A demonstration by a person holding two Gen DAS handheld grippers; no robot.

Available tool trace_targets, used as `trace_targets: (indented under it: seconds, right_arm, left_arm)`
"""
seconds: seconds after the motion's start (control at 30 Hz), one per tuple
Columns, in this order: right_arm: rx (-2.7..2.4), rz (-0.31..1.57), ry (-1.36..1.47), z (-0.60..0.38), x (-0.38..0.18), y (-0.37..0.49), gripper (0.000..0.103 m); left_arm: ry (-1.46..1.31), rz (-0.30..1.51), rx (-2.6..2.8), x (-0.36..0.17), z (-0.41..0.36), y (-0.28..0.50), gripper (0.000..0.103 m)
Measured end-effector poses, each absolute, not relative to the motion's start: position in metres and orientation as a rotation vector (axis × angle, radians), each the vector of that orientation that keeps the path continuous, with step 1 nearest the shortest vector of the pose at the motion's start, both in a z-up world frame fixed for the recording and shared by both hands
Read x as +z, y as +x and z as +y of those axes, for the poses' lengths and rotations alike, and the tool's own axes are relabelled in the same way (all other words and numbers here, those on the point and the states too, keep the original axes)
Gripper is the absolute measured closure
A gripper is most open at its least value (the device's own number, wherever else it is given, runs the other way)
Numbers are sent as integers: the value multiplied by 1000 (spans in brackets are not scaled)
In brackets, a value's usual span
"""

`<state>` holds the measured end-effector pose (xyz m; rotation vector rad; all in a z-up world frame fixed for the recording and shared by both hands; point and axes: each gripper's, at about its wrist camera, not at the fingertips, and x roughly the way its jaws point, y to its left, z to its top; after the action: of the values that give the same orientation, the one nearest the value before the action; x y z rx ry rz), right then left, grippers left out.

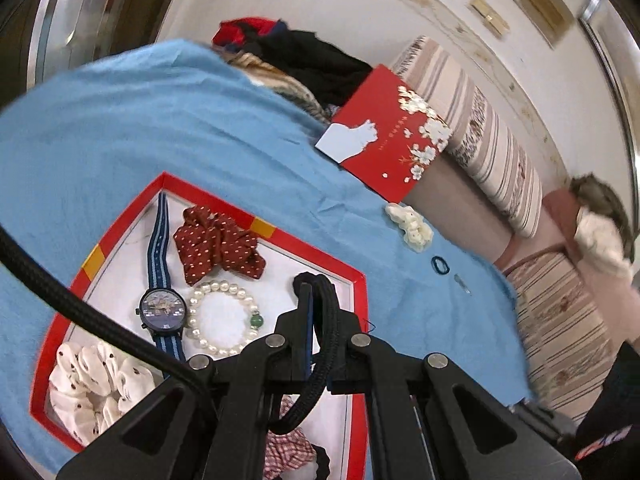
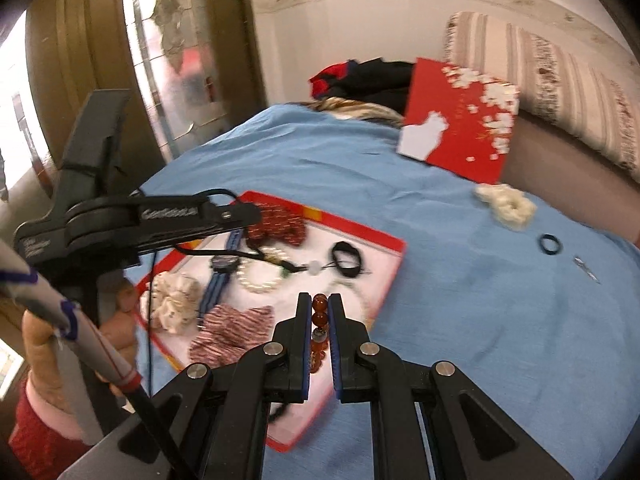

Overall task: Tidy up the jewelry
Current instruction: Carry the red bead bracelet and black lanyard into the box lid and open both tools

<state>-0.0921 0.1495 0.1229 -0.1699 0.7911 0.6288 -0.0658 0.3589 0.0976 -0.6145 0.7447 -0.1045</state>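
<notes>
Nearest, your right gripper point(image 2: 320, 312) is clamped on a red bead bracelet point(image 2: 319, 318) above the near edge of the red-rimmed tray point(image 2: 394, 246); your left gripper point(image 1: 317, 312) is closed, a black hair tie point(image 1: 306, 280) at its tips over the tray's right side. Already in the tray: white scrunchie point(image 1: 90, 380), checked scrunchie point(image 2: 230, 334), watch point(image 1: 163, 312), pearl bracelet point(image 1: 224, 320), red dotted scrunchie point(image 1: 218, 246). Left, by my judgement: a cream scrunchie point(image 1: 410, 226), small dark hair band point(image 1: 440, 265) and a small clip point(image 1: 462, 283) on the blue cloth point(image 1: 168, 120) toward its far right edge, with the red lid point(image 1: 386, 134) beyond.
</notes>
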Motion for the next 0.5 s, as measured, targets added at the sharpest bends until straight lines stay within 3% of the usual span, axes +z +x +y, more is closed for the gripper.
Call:
trace_targets:
  seconds: [0.5]
  right_arm:
    - [612, 953, -245, 187, 59, -69, 94]
  left_arm:
    - [-588, 870, -128, 59, 346, -22, 100]
